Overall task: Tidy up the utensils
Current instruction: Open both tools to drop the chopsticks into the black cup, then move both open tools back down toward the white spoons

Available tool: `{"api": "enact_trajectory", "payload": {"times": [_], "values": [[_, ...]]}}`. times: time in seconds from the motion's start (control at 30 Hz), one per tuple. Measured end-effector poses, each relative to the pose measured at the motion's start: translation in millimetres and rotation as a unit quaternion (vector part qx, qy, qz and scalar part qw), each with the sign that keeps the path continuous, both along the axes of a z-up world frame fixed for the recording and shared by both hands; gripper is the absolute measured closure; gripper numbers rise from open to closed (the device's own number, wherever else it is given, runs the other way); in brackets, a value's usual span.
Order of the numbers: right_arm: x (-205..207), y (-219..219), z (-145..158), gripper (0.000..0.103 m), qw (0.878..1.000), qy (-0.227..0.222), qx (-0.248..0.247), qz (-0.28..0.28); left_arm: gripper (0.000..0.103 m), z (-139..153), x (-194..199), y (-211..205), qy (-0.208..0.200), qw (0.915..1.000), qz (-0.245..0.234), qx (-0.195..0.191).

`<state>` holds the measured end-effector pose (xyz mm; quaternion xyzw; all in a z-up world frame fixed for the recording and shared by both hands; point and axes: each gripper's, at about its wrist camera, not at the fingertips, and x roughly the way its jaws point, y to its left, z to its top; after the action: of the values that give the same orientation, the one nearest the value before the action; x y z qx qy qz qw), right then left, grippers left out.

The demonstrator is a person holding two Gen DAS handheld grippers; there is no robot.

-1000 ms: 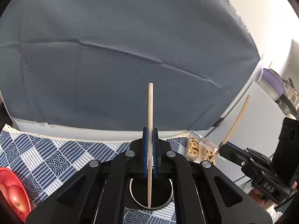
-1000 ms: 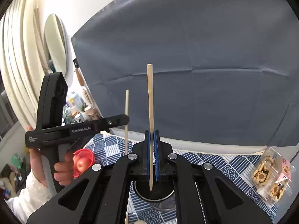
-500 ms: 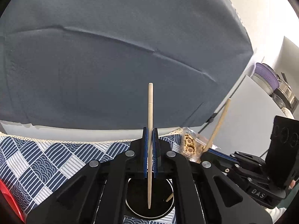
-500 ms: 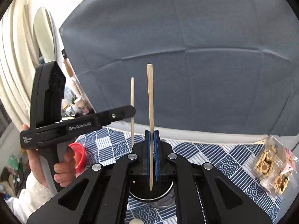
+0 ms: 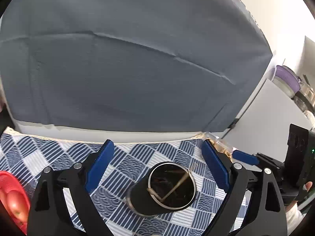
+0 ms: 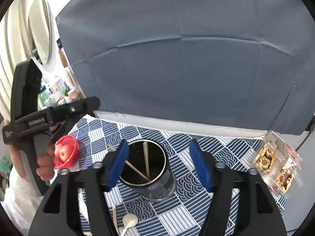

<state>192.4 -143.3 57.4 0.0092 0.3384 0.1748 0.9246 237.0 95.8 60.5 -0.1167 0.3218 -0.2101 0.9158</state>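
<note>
Two chopsticks (image 6: pixel 146 158) now lie inside the black cup (image 6: pixel 157 184), leaning crossed against its wall; the left wrist view shows the same pair (image 5: pixel 173 186) in the cup (image 5: pixel 137 198). Both tongs hang over it with nothing between their blue pads: the left tongs (image 5: pixel 157 169) are spreading wide, and the right tongs (image 6: pixel 158 165) are opening too, a little less far. So the drop step reads as just done, the sticks released into the holder.

On the patterned cloth (image 6: pixel 196 206) covering the counter, a pale spoon (image 6: pixel 129 223) and another thin stick (image 6: pixel 114 219) wait near the bottom edge of the right wrist view, just in front of the cup. These look like the next things to collect.

My guess for the next move: lift the tongs clear of the rim without knocking the leaning sticks, then bring the right tongs back and low over the spoon's handle. A flat spoon on cloth calls for a shallow, careful pinch. A red bowl (image 6: pixel 66 151) of fruit and a snack box (image 6: pixel 275 161) stand well apart at the sides.
</note>
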Motion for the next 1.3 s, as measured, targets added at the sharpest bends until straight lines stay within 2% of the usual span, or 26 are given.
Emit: {"api": "enact_trajectory", "payload": {"times": [0.07, 0.13, 0.33, 0.53, 0.8, 1.3], "values": [[-4.7, -0.6, -0.6, 0.024, 1.0, -0.002, -0.003, -0.001, 0.006, 0.6, -7.7, 3.9, 0.003, 0.9997, 0.017, 0.016], [-10.3, -2.1, -0.8, 0.017, 1.0, -0.007, -0.005, -0.005, 0.006, 0.9, -13.4, 9.0, 0.005, 0.9991, 0.033, 0.025], [-24.3, -5.9, -4.5, 0.016, 1.0, -0.008, -0.011, 0.008, 0.006, 0.7, -36.6, 22.0, 0.02, 0.9965, 0.072, 0.039], [-34.0, -6.3, -12.0, 0.016, 1.0, 0.0, -0.005, 0.027, 0.006, -3.3, -60.0, 25.4, 0.03, 0.9924, 0.094, 0.073], [-45.0, -3.9, -27.7, 0.016, 0.998, 0.012, -0.006, 0.057, 0.006, -16.8, -89.6, 39.8, 0.056, 0.9839, 0.14, 0.096], [-61.8, 3.3, -60.2, 0.016, 0.995, 0.046, -0.022, 0.09, 0.006, -52.8, -141.5, 69.4, 0.111, 0.9671, 0.205, 0.102]]}}
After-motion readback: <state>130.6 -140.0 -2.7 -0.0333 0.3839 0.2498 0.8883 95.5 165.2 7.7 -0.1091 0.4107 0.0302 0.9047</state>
